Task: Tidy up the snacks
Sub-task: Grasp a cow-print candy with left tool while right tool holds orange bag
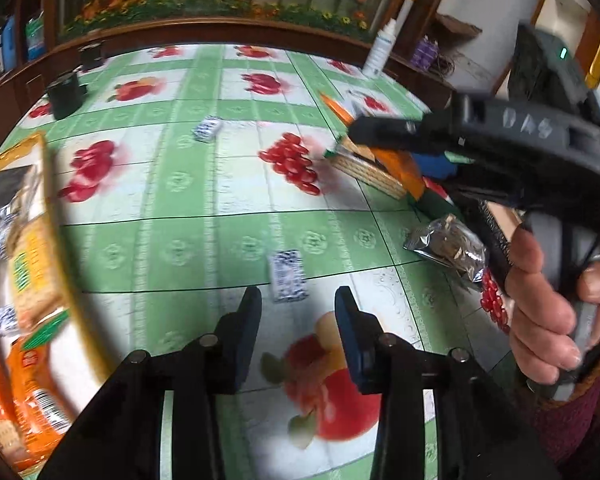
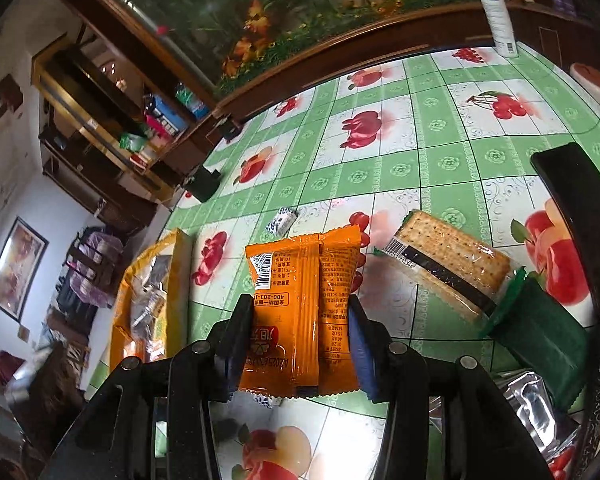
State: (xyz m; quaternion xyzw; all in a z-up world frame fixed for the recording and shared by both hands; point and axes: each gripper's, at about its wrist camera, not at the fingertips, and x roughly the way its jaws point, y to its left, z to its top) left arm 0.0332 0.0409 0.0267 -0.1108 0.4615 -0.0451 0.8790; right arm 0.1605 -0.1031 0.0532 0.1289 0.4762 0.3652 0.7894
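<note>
My right gripper (image 2: 300, 312) is shut on an orange snack packet (image 2: 300, 264), held off the tablecloth by its lower half. In the left wrist view a hand holds that gripper (image 1: 396, 156) at the right, the orange packet (image 1: 410, 174) between its fingers. Below it lies a clear-wrapped cracker pack (image 2: 448, 264) with a green end. My left gripper (image 1: 300, 308) stands open over the table with nothing between its fingers. A small blue-and-white candy (image 1: 287, 276) lies just beyond its tips. A yellow box (image 1: 48, 184) at the left holds several snack packs.
A silver foil packet (image 1: 448, 244) lies near the hand. A second small candy (image 1: 208, 128) sits mid-table. A black cup (image 1: 66, 96) and a white bottle (image 1: 382, 48) stand near the far wooden edge. A black object (image 2: 572, 208) rises at the right.
</note>
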